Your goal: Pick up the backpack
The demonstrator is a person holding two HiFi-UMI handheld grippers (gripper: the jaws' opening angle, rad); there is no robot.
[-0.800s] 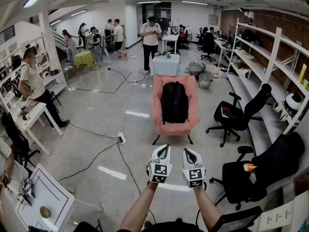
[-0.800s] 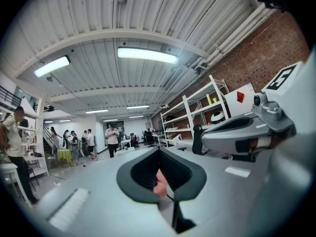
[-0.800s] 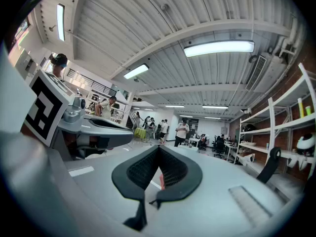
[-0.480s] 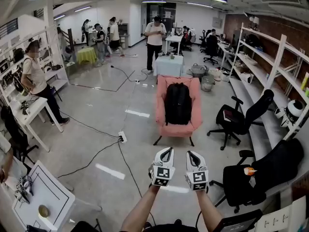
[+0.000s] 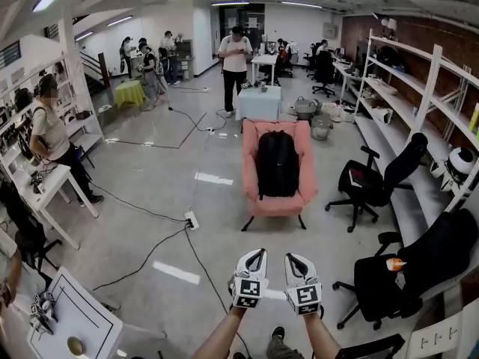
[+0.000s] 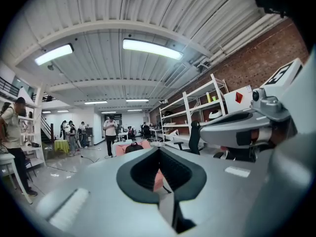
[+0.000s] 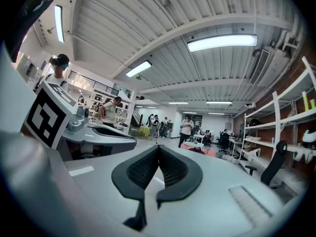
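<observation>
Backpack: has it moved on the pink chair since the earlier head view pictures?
No. The backpack still leans upright against the back of the pink chair, centred as before.

backpack point(image 5: 278, 163) — 1 | pink armchair point(image 5: 277, 206) — 1 | grippers 2: left gripper point(image 5: 254, 256), right gripper point(image 5: 292, 260)

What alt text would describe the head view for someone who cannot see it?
A black fabric backpack stands upright on a pink padded armchair some way ahead. In the foreground, the person's left gripper and right gripper are held side by side, both shut and empty.
</observation>
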